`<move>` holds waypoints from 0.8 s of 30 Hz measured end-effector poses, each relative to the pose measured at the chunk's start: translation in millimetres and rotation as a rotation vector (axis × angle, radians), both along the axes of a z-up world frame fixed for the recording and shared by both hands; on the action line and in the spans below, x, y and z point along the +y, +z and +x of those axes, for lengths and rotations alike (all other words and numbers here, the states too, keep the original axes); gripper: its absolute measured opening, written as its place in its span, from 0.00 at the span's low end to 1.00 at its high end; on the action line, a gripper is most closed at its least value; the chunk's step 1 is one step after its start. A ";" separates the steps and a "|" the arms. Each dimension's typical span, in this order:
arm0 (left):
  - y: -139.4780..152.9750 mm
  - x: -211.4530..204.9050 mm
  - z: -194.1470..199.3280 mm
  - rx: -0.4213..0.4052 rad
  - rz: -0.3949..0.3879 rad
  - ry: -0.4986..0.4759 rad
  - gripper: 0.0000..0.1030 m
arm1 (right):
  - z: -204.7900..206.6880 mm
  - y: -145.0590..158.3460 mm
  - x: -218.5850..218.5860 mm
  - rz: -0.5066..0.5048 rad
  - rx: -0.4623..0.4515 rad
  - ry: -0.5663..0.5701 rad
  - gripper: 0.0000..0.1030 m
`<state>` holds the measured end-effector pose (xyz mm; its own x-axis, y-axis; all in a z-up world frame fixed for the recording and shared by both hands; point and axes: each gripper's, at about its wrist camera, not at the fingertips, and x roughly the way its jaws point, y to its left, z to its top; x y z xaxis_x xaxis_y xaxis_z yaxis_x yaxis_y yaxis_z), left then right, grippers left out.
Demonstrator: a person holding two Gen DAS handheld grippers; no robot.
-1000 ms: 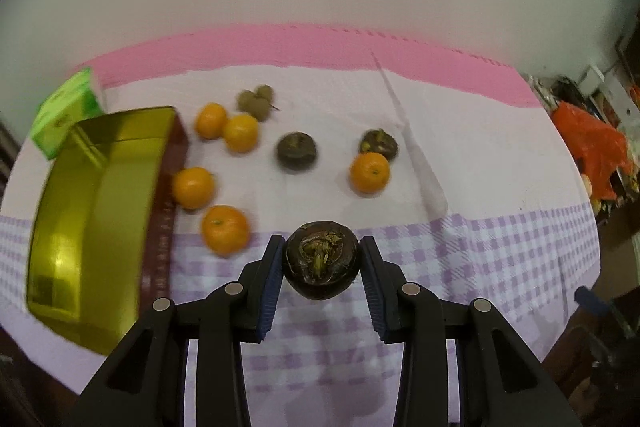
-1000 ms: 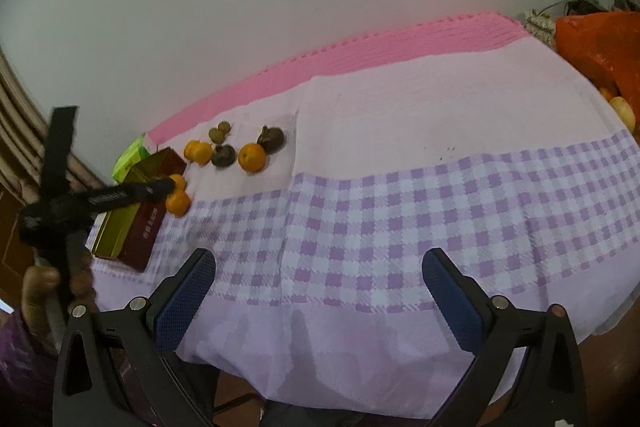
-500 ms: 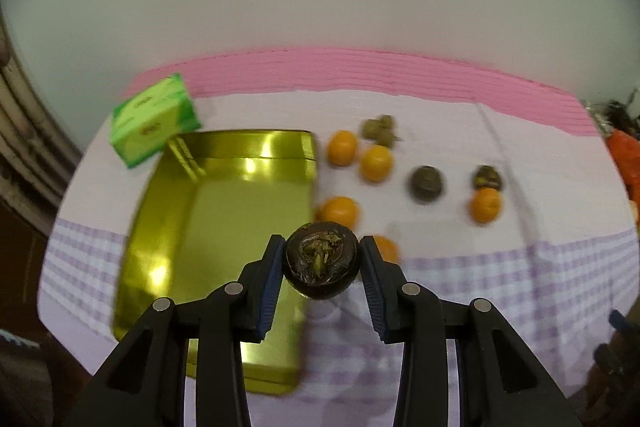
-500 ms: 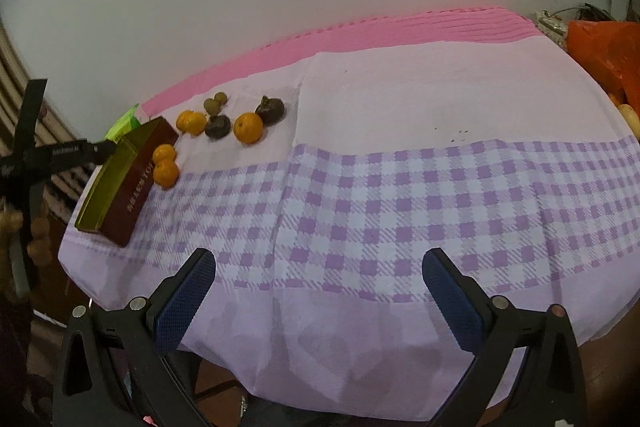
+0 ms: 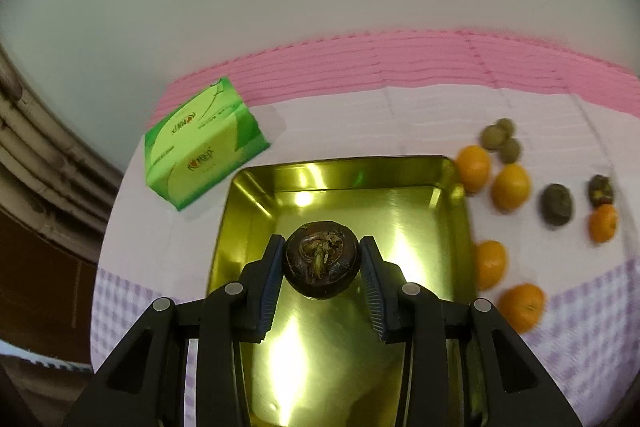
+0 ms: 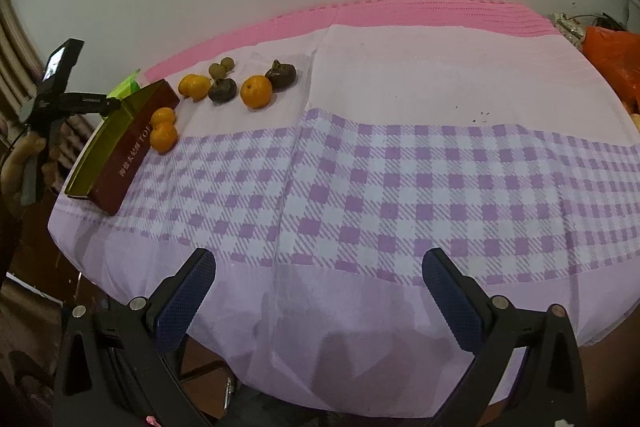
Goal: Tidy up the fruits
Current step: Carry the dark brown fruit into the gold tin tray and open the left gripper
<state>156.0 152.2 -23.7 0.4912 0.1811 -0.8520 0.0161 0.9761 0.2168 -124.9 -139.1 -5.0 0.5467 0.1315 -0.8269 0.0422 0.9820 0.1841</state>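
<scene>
The left tongs are clamped on a dark, round mangosteen, its dried stem cap facing the camera, and the fruit now hangs over the open gold tin. A second ago that same fruit was carried over the checked cloth with the tin off to the left edge of the left wrist view; half a second ago the tin had slid under the tongs' left side. Now the tin fills the middle of the view, straight beneath the fruit. The grip itself looks no different across the three moments.

The green box sits just beyond the tin's far left corner. To the right of the tin lie the oranges, three small brownish longans and two more dark mangosteens, all on the bench's lilac cloth.

The right tongs stand wide apart with nothing between them, low over the near edge of the bench. In the right wrist view the tin's red side and the fruit cluster have drifted toward the centre compared with a second ago, and the person's left hand shows at the far left.
</scene>
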 end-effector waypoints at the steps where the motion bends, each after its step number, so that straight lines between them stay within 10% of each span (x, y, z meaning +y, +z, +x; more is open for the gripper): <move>1: -3.0 3.4 4.9 0.010 0.000 0.002 0.38 | 0.0 -0.2 0.0 0.000 -0.002 0.001 1.00; 24: -36.9 22.1 49.0 0.080 0.080 0.015 0.39 | 13.9 5.8 38.0 -0.070 0.012 0.141 1.00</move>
